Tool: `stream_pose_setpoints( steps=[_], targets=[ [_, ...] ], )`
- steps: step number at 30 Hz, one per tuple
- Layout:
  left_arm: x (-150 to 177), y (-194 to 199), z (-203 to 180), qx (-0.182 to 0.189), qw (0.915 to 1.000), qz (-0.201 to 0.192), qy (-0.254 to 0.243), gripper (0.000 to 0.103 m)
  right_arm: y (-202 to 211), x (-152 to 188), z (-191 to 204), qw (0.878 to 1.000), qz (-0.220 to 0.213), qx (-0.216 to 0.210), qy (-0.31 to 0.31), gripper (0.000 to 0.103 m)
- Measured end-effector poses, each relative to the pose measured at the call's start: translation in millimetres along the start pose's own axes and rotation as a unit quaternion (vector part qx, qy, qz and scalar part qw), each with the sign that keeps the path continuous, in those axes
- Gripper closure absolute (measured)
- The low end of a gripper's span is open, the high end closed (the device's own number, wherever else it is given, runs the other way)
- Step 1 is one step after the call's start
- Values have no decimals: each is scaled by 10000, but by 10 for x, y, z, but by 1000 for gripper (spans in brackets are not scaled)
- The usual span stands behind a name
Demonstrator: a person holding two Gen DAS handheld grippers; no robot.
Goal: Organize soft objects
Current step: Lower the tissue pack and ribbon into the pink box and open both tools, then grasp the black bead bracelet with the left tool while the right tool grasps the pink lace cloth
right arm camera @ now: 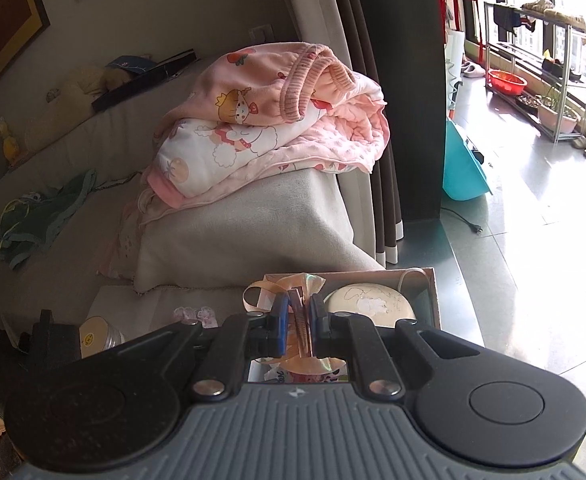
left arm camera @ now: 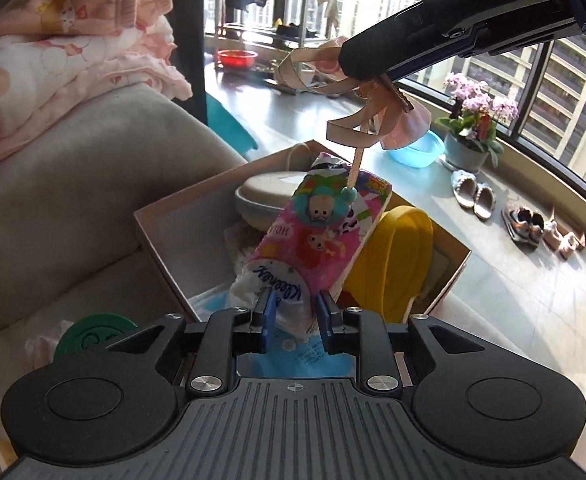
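Note:
My left gripper (left arm camera: 292, 307) is shut on a colourful Kleenex tissue pack (left arm camera: 321, 232) and holds it tilted over an open cardboard box (left arm camera: 165, 240). The right gripper (left arm camera: 367, 74) comes in from the upper right, shut on a pink ribbon hair clip (left arm camera: 349, 120) that dangles above the pack. In the right wrist view the right gripper (right arm camera: 296, 312) pinches the same ribbon clip (right arm camera: 289, 286) above the box (right arm camera: 433, 296). A round white case (left arm camera: 261, 196) and a yellow item (left arm camera: 397, 256) lie in the box.
Folded pink clothes (right arm camera: 277, 120) sit on the grey sofa arm (right arm camera: 245, 232). A green lid (left arm camera: 93, 334) lies on the sofa seat. Slippers (left arm camera: 473, 194), shoes, a blue basin (left arm camera: 421, 150) and a flower pot (left arm camera: 469, 144) stand on the floor by the window.

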State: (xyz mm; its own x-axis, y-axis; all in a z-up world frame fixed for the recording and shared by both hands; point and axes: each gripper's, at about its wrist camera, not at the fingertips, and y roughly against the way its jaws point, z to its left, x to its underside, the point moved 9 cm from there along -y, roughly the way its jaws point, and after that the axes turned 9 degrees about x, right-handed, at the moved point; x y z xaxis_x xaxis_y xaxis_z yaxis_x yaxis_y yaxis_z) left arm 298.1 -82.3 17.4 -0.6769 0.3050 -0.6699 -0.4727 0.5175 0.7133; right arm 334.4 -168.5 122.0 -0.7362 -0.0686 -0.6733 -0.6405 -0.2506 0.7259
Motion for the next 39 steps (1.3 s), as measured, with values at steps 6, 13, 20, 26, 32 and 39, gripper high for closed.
stream_pose_setpoints(
  steps=[6,13,20,26,32,39],
  targets=[
    [99,226,-104,247,9991,-249,225,77,-248,53,23,9996,230,-63,-137,92],
    [565,952,43,102,9905,-1000,935,77,-1073,34,369,9972,719,-113,-178,92],
    [1378,1333,474,-1028,9826,-813,1319,77,-1854,382,390,9833,1788,349,-23,92],
    [1510,1352,714,-1243,9758,-850,1585,77,-1818,405,512,9783,2042,307,137,78],
    [1254,1135,578,-1217,9847,-947,814,76,-1177,170,550,9913,1244,347,240,52],
    [1121,771,792,-1430,9854,-580,718,74,-356,337,657,9958,624,50,668,39]
  ],
)
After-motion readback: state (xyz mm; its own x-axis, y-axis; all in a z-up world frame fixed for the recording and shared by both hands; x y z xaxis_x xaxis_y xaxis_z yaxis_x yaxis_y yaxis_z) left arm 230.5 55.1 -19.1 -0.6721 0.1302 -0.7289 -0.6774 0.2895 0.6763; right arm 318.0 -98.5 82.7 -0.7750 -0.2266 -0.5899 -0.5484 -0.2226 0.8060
